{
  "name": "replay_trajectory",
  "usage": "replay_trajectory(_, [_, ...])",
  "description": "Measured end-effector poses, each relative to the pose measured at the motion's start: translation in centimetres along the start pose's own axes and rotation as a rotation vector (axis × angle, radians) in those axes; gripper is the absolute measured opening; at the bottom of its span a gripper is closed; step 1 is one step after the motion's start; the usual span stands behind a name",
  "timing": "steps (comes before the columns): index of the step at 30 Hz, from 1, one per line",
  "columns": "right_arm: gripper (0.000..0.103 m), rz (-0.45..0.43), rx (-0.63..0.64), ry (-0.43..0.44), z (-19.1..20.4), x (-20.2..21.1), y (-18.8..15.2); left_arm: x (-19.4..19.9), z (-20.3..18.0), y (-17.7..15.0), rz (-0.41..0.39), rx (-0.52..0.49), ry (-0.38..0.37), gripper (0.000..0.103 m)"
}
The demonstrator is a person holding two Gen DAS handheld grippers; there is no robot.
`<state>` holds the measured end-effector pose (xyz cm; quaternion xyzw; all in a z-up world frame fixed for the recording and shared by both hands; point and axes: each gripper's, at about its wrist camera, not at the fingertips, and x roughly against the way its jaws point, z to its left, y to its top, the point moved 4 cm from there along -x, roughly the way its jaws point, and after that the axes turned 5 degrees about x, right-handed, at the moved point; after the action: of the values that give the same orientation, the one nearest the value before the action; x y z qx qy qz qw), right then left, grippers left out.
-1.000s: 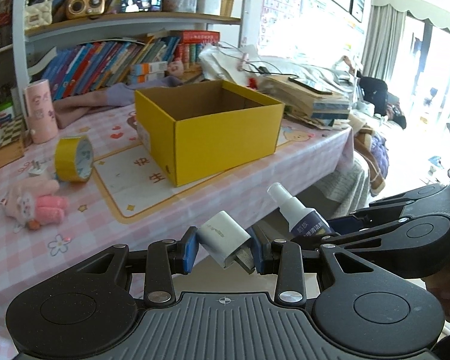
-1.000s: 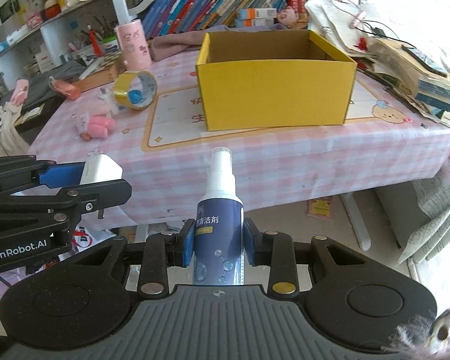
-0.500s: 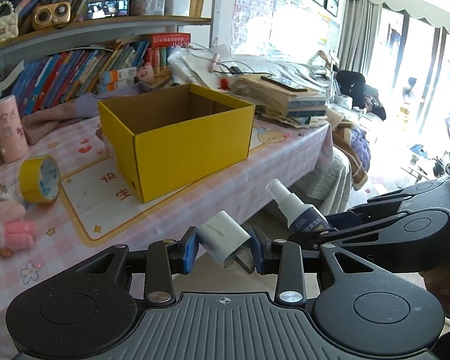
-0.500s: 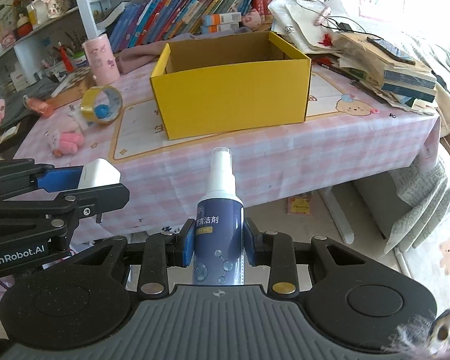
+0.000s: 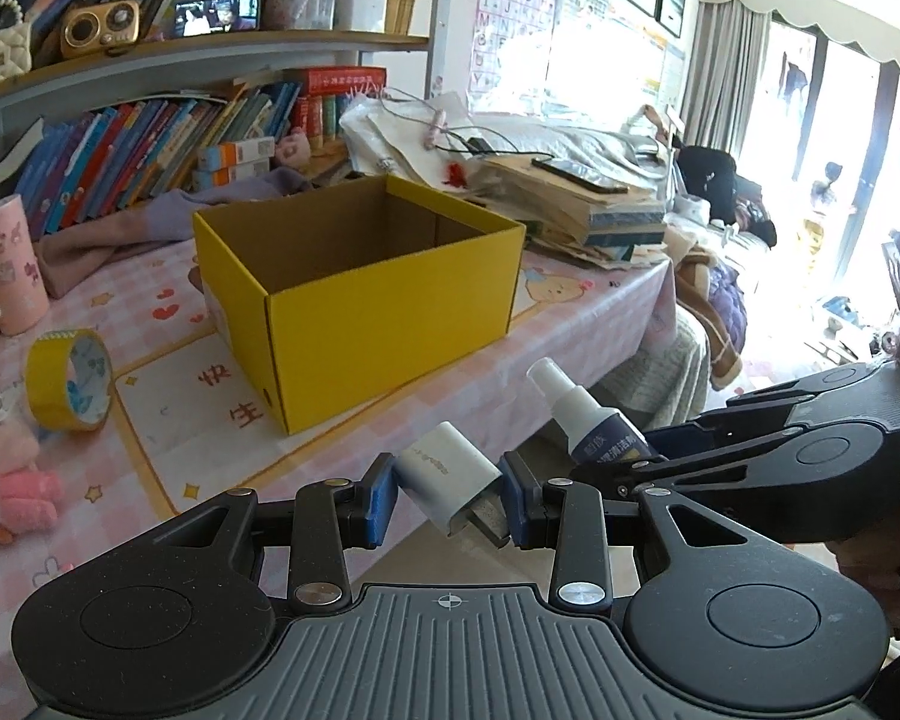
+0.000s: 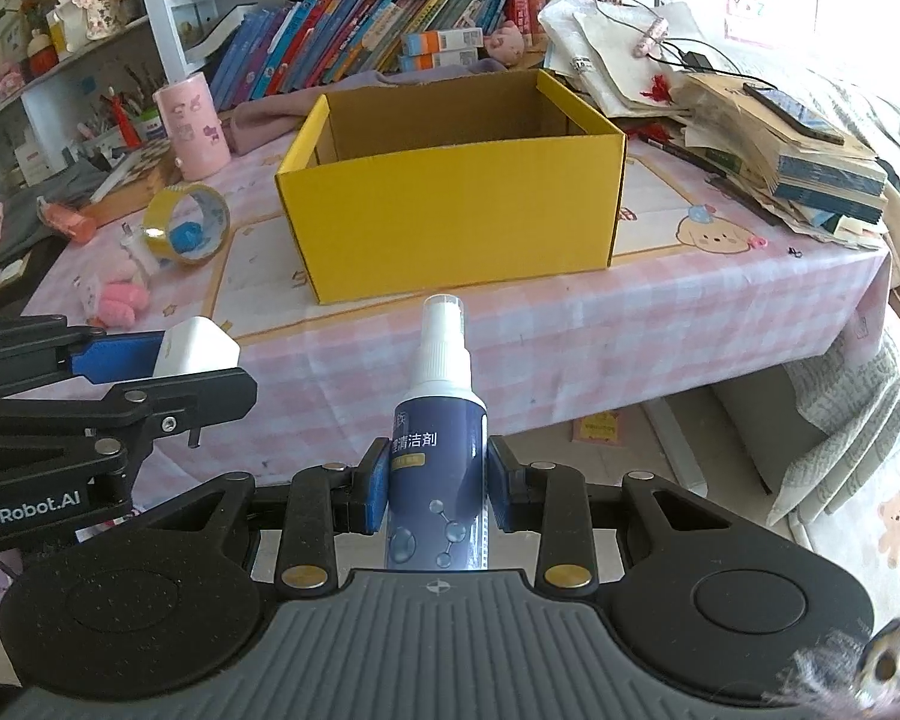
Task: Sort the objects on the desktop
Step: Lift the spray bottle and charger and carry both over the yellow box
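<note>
My left gripper [image 5: 449, 495] is shut on a white charger plug [image 5: 447, 477], held in the air in front of the table's near edge. My right gripper [image 6: 438, 483] is shut on a blue spray bottle [image 6: 438, 450] with a white nozzle, upright, also off the table. Each gripper shows in the other's view: the bottle in the left wrist view [image 5: 588, 420] and the plug in the right wrist view [image 6: 195, 348]. An open, empty yellow cardboard box [image 6: 450, 198] [image 5: 360, 294] stands on the pink checked table [image 6: 630, 312] ahead of both.
A yellow tape roll [image 6: 186, 231] [image 5: 69, 378], a pink plush toy [image 6: 111, 297] and a pink cylinder [image 6: 192, 117] lie left of the box. A stack of books and papers [image 6: 780, 144] sits right of it. Bookshelves stand behind.
Both grippers have drawn closer to the table and box, keeping hold of the plug and the bottle; the box looms larger in both views.
</note>
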<state>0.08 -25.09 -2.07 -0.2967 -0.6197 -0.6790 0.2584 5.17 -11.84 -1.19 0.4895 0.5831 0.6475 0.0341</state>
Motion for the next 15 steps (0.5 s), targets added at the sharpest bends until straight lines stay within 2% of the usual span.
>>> replay_trajectory(15, [0.03,-0.075,0.011,0.064,-2.7,-2.5,5.9,-2.6,-0.4,5.7,-0.071,-0.011,0.021,0.035])
